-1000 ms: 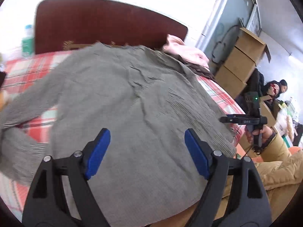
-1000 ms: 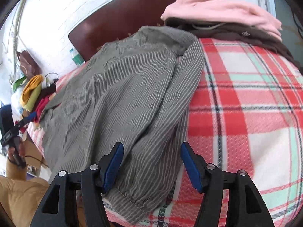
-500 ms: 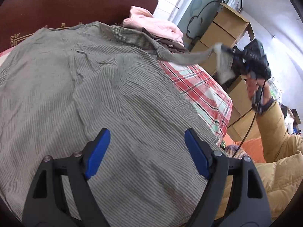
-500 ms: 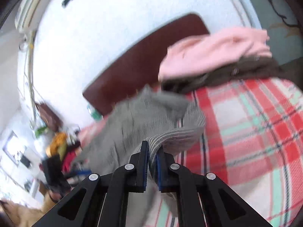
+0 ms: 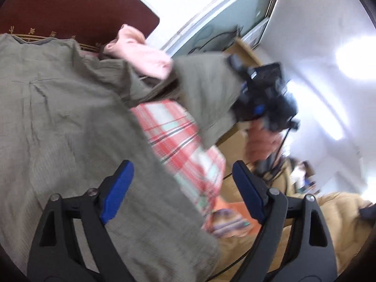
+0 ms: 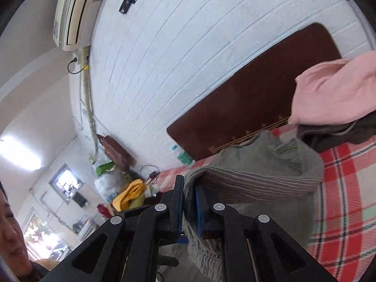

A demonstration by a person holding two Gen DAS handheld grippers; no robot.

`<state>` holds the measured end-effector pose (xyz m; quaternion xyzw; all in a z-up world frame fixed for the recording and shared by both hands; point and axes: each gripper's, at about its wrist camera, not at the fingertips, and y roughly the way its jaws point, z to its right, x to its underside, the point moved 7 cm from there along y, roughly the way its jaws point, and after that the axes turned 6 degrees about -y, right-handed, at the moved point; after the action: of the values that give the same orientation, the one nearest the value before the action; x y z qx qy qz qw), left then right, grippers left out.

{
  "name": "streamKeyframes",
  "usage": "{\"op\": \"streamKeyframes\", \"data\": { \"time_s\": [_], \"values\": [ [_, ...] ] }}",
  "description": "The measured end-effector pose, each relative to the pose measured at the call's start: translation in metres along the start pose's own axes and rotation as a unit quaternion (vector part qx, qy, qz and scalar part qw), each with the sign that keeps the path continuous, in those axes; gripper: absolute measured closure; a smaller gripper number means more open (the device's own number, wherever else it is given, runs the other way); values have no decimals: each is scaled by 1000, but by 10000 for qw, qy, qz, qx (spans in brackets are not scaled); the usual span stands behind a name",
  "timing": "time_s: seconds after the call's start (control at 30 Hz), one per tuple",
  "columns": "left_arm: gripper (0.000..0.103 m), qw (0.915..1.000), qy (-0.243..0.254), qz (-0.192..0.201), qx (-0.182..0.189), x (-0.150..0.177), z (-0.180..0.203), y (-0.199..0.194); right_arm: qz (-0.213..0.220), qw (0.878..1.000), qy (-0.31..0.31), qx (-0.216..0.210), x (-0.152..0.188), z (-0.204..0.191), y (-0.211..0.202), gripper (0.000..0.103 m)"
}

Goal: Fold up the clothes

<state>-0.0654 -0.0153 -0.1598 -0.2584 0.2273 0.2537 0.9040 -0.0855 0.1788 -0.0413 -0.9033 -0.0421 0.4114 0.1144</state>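
R gripper went from wide open over the sleeve 1 s ago to clamped on its cuff, now lifted off the bed. Means a sleeve fold-in looks underway. L gripper same as before: jaws wide apart, empty, hovering over shirt hem. Shirt lies flat on bed, long axis hem-to-collar, collar toward headboard; raised sleeve stretches sideways away from body, below the pink pile.
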Motion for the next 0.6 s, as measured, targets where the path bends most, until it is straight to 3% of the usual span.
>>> {"op": "streamKeyframes", "data": {
  "time_s": [0.07,0.2,0.27,0.33,0.4,0.47,0.6],
  "values": [
    [7,9995,-166,102,238,-7,-5,-2,-167,9996,128,-180,10,-1,26,93],
    [8,9958,-498,304,712,-22,-15,-7,-376,9971,465,-475,31,3,64,93],
    [22,9932,-731,354,837,-24,-25,-6,-525,9952,586,-584,44,5,77,91],
    [59,9945,-708,334,702,-25,-28,-8,-726,9934,672,-583,58,9,88,88],
    [72,9956,-683,313,565,-26,-32,-11,-946,9918,700,-501,71,15,93,78],
    [76,9965,-659,292,428,-26,-36,-14,-1141,9912,633,-234,79,27,91,63],
    [76,9977,-609,251,153,-28,-44,-20,-1441,9880,146,533,80,50,75,62]
  ]
}}
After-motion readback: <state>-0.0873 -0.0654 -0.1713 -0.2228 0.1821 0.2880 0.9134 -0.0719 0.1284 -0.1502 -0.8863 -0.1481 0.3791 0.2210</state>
